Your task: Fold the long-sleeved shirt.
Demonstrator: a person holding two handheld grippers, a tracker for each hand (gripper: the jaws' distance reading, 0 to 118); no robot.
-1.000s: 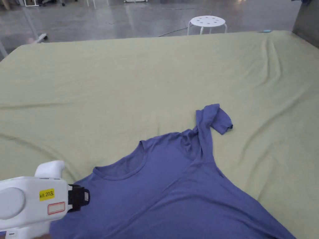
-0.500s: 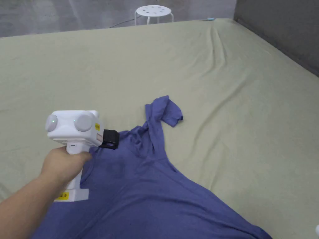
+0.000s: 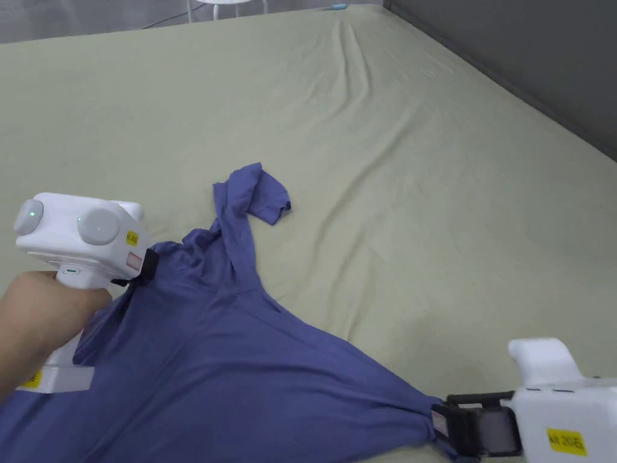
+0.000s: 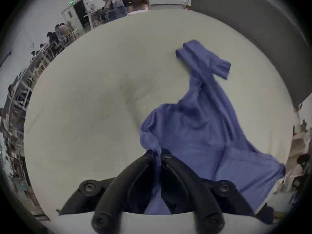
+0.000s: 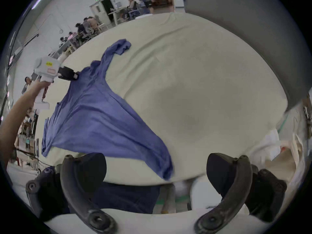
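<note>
The right gripper (image 3: pixel 449 428) sits nearest, low at the right of the head view, its tips at the bottom corner of the shirt (image 3: pixel 241 374). From its own view the jaws stand wide apart with the hem corner (image 5: pixel 166 171) lying between them, not pinched, so it is open and the cloth is only within reach.

Farther in and to the left, the left gripper (image 3: pixel 147 268) is closed on a fold of cloth near the collar or shoulder; in its own view both jaws meet on a bunch of blue fabric (image 4: pixel 157 153). A hand (image 3: pixel 42 319) holds that tool.

The shirt lies on the green sheet of the bed (image 3: pixel 422 151), its body stretched as a long slant from the left gripper down to the hem corner at the right gripper. That line, collar end at the left and hem end at the right, is what the coming move seems to turn on: the right gripper probably has to close on the corner before the two can pull the cloth flat.

Beyond the left gripper, one sleeve (image 3: pixel 247 199) trails away up the bed, twisted, its cuff end doubled over. It looks short rather than long.
</note>
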